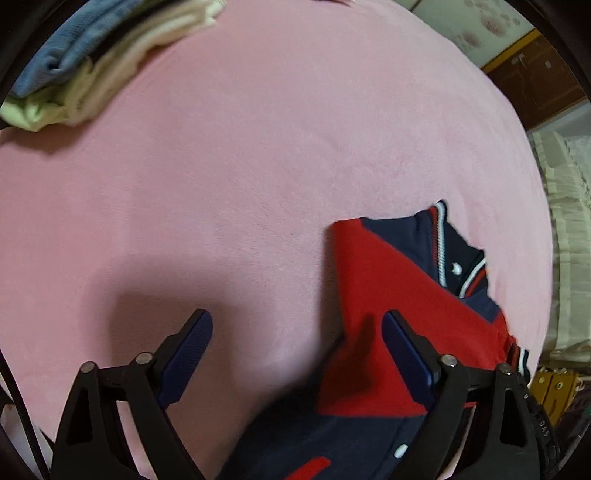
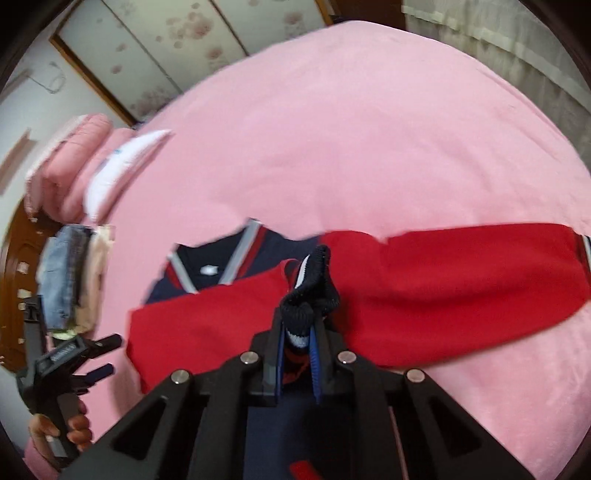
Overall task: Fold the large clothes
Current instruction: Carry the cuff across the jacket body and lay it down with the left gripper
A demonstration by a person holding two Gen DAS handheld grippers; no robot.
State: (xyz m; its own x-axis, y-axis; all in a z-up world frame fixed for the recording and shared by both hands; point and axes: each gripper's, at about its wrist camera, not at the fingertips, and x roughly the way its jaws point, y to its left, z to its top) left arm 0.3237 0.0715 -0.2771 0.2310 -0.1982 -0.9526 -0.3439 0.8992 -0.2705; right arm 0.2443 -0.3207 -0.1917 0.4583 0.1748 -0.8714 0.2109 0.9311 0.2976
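Pink fleece blanket point(image 1: 258, 155) spread across a bed, floral wall panels point(image 2: 177, 40) and pale curtains point(image 2: 498, 33) behind. Red and navy fleece jacket with striped collar point(image 1: 391, 280) lying on that blanket, collar and a white snap toward 1 o'clock in the left wrist view. Seen from the right wrist: one red sleeve point(image 2: 461, 284) stretched flat toward 3 o'clock, its striped cuff at the far edge; the other red sleeve folded across the navy front toward 9 o'clock.

Left hand-held gripper point(image 1: 295, 347) wide open, nothing between the blue pads. Left pad point(image 1: 188, 354) over bare blanket, right pad point(image 1: 406, 354) over the red sleeve; whether touching it, cannot tell. Jacket at 3 to 5 o'clock of this gripper. Same gripper visible at 8 o'clock in the right wrist view point(image 2: 99, 356), gripped by a bare hand point(image 2: 59, 428), just beside the jacket's left edge.

Right hand-held gripper point(image 2: 295, 332) clamped on a dark ribbed knit edge of the jacket point(image 2: 314, 291), bunched and standing up out of the closed tips, rest of the garment spread beyond at 12 o'clock.

Stack of folded clothes, blue, cream and pale green point(image 1: 77, 62), at 10 o'clock in the left wrist view, well apart from the jacket. Folded pink bedding with a white pillow point(image 2: 107, 173) at 10 o'clock in the right wrist view.
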